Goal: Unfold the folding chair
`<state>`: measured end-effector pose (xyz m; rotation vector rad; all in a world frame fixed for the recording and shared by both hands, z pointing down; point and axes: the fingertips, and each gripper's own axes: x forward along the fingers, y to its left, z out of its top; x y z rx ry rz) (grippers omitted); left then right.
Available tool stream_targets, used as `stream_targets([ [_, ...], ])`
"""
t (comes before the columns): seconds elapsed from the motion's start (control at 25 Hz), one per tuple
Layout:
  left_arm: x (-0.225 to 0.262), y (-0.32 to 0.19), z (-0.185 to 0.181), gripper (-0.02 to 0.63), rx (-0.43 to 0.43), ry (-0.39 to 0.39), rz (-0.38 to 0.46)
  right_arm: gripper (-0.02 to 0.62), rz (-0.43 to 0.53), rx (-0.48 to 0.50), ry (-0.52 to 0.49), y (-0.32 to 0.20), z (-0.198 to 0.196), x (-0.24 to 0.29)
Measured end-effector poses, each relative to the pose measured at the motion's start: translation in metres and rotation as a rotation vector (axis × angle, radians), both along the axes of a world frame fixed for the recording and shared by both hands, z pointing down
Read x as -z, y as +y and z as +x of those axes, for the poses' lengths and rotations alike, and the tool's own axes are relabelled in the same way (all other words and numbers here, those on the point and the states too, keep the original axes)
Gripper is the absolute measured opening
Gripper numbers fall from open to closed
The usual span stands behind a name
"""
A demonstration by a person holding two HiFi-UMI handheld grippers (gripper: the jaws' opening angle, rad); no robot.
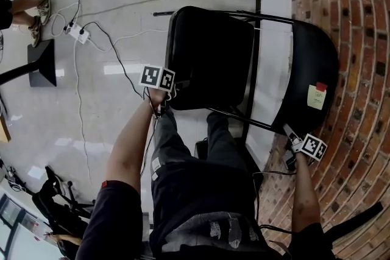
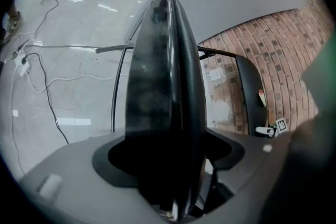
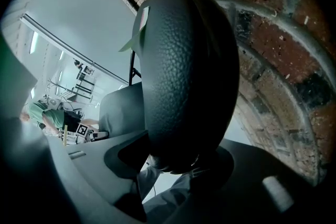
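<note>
Chair seat (image 1: 210, 58) clamped in left claw (image 1: 166, 97), backrest (image 1: 311, 64) clamped in right claw (image 1: 291, 134)

"How is the light?"

"Bright and even from overhead. In the head view, which is sharp, white strips of glare lie on the glossy floor (image 1: 122, 21)."

"And the left gripper view and right gripper view?"

"Strong fisheye in both, with black rounded corners and the brick wall (image 3: 273, 34) bowed into curves. The folding chair (image 2: 165, 102) sits so close that its black surface goes soft and nearly featureless on the left. On the right its grain stays crisp up high and sinks into shadow below."
</note>
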<state>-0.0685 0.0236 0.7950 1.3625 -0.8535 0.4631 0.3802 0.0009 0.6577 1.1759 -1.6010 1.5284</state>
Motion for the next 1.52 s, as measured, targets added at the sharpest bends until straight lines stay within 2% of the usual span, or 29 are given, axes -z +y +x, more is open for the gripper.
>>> stream_targets([
  [0.2, -0.007, 0.000, -0.004, 0.390, 0.013, -0.007, -0.024, 0.213, 0.003, -0.001, 0.003, 0.002, -0.007, 0.003],
  [0.48, -0.018, 0.007, -0.031, 0.411, 0.011, -0.074, -0.036, 0.184, -0.010, 0.034, -0.039, 0.009, -0.042, 0.011],
  [0.76, -0.024, 0.010, -0.042, 0.416, 0.010, -0.054, -0.016, 0.179, -0.026, 0.011, -0.032, 0.017, -0.059, 0.018],
  [1.0, -0.035, 0.015, -0.060, 0.417, -0.002, 0.007, -0.036, 0.166, -0.027, 0.013, -0.041, 0.022, -0.086, 0.023],
  [1.32, -0.051, 0.021, -0.083, 0.451, 0.028, 0.001, -0.025, 0.158, 0.004, 0.027, 0.013, 0.031, -0.117, 0.032],
  [1.52, -0.061, 0.026, -0.099, 0.462, 0.037, 0.001, -0.018, 0.153, 0.020, 0.032, -0.015, 0.037, -0.144, 0.032],
])
